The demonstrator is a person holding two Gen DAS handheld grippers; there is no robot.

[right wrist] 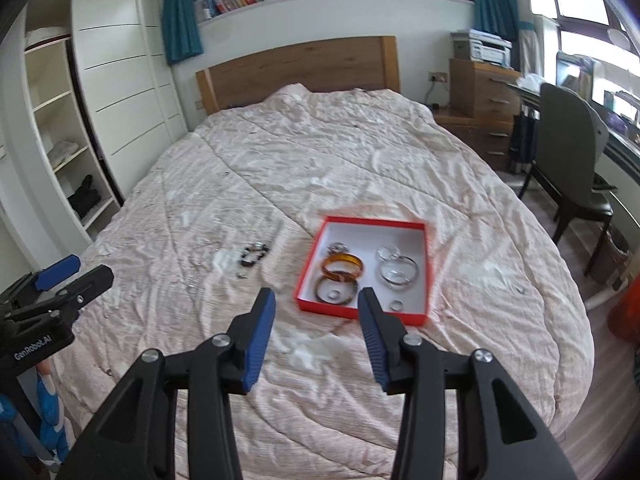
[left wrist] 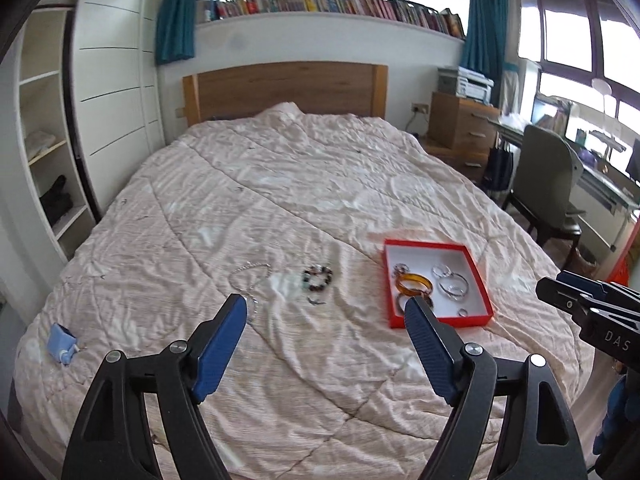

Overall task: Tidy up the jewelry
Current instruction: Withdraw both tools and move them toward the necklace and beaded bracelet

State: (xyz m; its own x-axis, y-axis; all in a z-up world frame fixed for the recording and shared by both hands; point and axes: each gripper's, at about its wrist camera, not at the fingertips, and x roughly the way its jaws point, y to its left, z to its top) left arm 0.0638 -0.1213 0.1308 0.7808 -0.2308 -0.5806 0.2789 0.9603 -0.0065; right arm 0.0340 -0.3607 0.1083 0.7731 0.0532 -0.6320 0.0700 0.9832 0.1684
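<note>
A red box (left wrist: 437, 321) (right wrist: 311, 260) with a white inside lies on the pink bedspread. It holds an amber bangle (left wrist: 414, 283) (right wrist: 342, 265), silver bangles (left wrist: 453, 285) (right wrist: 398, 273) and small rings. A beaded bracelet (left wrist: 317, 278) (right wrist: 255, 255) and a silver chain (left wrist: 247, 280) (right wrist: 199, 268) lie loose on the bed, left of the box. My left gripper (left wrist: 326, 310) is open and empty, above the bed near the chain and bracelet. My right gripper (right wrist: 317, 304) is open and empty, just short of the box's near edge.
A small blue object (left wrist: 62, 345) lies on the bed's left near corner. A white wardrobe with open shelves (left wrist: 52, 152) stands left. A chair (left wrist: 548, 188) (right wrist: 576, 152), desk and wooden drawers (left wrist: 460, 120) stand right of the bed. The wooden headboard (left wrist: 284, 88) is at the far end.
</note>
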